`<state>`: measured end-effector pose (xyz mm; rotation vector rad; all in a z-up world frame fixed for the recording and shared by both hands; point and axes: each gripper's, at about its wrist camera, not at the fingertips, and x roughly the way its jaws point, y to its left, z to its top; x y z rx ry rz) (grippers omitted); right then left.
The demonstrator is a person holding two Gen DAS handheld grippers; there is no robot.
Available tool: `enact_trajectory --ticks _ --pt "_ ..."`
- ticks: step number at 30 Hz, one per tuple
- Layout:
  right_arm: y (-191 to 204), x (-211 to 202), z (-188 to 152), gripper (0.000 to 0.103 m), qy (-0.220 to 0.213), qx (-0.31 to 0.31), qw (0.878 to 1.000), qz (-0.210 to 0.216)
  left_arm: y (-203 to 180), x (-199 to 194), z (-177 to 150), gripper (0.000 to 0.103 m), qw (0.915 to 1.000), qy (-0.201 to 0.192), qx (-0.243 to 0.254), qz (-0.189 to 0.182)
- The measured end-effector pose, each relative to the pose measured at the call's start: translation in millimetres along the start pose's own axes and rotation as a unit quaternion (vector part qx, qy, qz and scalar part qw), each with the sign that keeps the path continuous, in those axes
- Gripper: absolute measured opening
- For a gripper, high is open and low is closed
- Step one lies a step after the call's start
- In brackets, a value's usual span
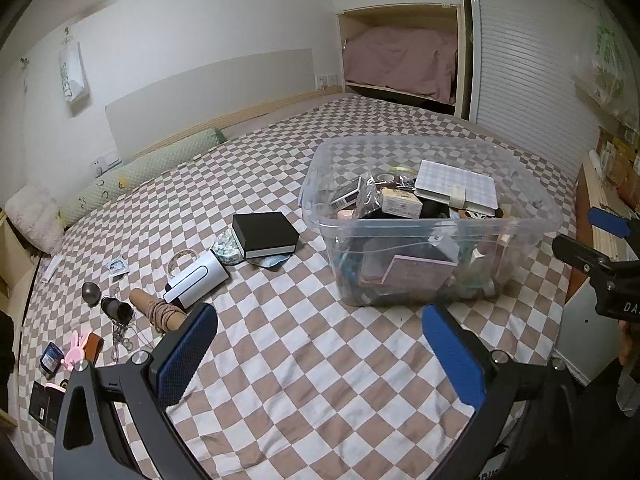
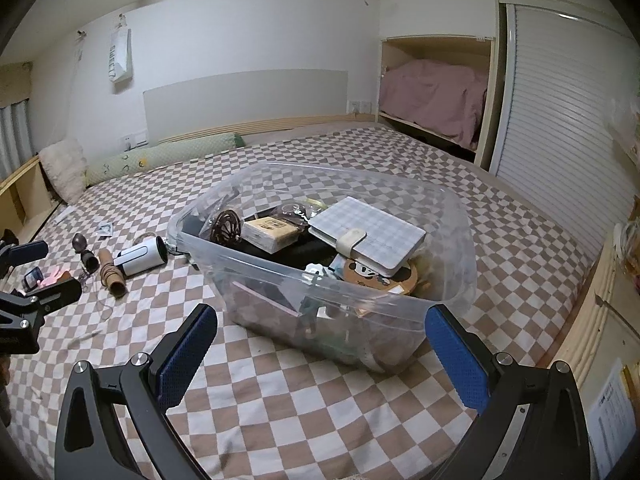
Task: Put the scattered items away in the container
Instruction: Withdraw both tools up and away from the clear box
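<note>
Two hand-held grippers hang over a checked bed (image 1: 280,360), both empty, their blue fingers spread wide. The clear plastic bin (image 1: 432,236) stands on the bed ahead, already heaped with a grey checked notebook (image 1: 456,190), small boxes and other bits.

What remains to tidy lies to the bin's left. A black box (image 1: 264,234) sits nearest it, just apart from the bin wall, resting on some crumpled packets. Farther left lies a white cylinder (image 1: 198,280), its long axis slanting from near-left to far-right, then a brown roll wound with cord (image 1: 160,312), a dark little cup (image 1: 118,310), a round dark knob (image 1: 91,293), and at the near edge a pink trinket (image 1: 78,350) with other small things.

The left gripper (image 1: 320,356) is plainly the nearer one: the loose items spread ahead and to the left of its fingers, the brown roll just beyond its left finger tip. The right gripper (image 2: 320,360) faces the bin's near wall almost square on, with the scatter well off to its left. The next pick looks like the left hand's job, swinging leftward; the white cylinder would likely want the fingers turned across its slanted length.
</note>
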<state>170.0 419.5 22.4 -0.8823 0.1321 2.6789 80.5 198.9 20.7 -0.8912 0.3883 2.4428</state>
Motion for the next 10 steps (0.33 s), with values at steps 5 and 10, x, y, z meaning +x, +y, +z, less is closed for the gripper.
enact_trajectory --ticks 5,10 --pt "3.8 -0.6 -1.0 0.103 0.001 -0.004 1.000 0.000 0.2 -0.7 -2.9 0.103 1.0000 -0.005 0.006 0.006" --pt "4.1 -0.4 -1.3 0.103 0.003 -0.003 1.000 -0.002 4.0 -1.0 -3.7 0.103 0.9999 -0.007 0.003 0.011"
